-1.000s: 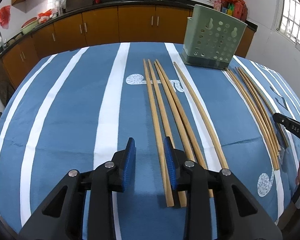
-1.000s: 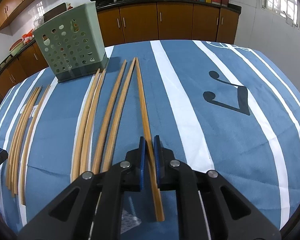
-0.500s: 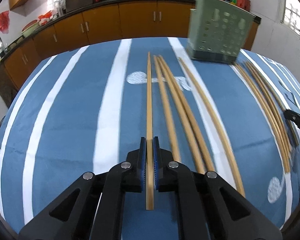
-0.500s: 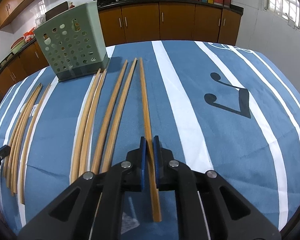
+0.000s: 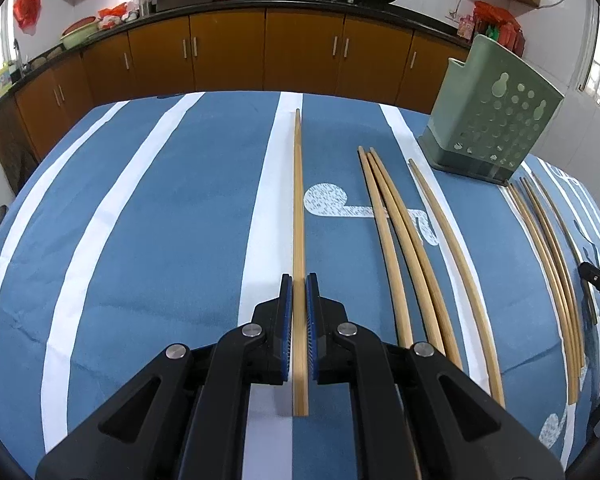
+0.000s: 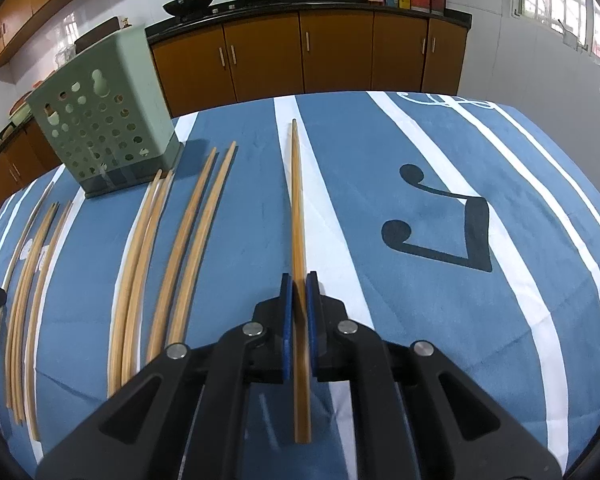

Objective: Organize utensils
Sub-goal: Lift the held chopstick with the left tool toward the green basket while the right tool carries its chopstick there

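Left gripper (image 5: 299, 320) fingers clamped on one bamboo chopstick (image 5: 298, 216). Right gripper (image 6: 299, 320) fingers clamped on another chopstick (image 6: 298, 216). Loose chopsticks (image 5: 404, 248) lie on blue striped surface (image 5: 160, 220) between grippers. Green perforated utensil holder (image 5: 492, 120) upright beyond them.

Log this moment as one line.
left gripper: shut on chopstick | right gripper: shut on second chopstick | green holder: upright on table
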The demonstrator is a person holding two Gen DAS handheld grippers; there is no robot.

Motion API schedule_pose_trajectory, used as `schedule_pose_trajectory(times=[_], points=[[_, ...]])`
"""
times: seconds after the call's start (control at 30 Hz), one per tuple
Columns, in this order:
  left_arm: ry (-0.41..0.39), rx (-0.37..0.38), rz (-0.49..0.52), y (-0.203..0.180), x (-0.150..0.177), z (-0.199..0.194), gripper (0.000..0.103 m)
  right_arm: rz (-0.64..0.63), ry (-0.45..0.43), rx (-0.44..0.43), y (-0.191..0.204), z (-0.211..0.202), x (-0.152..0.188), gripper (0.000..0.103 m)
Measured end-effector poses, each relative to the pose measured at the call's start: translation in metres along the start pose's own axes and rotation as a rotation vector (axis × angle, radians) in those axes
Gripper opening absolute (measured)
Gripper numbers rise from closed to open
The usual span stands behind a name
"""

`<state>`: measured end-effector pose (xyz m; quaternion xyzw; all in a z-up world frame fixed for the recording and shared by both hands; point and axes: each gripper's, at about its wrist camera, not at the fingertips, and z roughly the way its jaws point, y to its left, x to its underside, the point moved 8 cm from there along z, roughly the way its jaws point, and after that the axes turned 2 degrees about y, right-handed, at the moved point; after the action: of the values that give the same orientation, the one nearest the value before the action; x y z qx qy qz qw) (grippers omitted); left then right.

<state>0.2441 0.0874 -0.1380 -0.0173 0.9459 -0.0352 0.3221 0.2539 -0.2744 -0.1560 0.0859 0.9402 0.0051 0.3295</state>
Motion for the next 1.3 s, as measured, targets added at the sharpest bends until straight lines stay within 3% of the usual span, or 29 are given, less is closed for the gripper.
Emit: schedule_pose_trajectory(times=[0.3, 0.53, 0.67, 1.3], points=[[0.002, 0.002, 0.009, 0.0, 0.01, -0.008, 0.008, -0.009, 0.002, 0.002, 0.001, -0.008, 0.01, 0.012], [0.008, -0.007, 0.029, -0.001, 0.013, -0.01, 0.007, -0.005, 0.002, -0.01, 0.0, -0.01, 0.01, 0.008], [-0.003, 0.009, 0.025, 0.002, 0.012, -0.02, 0.007, -0.009, -0.061, -0.027, 0.001, -0.032, 0.002, 0.008], [-0.345, 0.042, -0.031, 0.009, -0.06, -0.138, 0.007, 0.003, -0.381, -0.059, -0.001, -0.139, -0.064, 0.008]])
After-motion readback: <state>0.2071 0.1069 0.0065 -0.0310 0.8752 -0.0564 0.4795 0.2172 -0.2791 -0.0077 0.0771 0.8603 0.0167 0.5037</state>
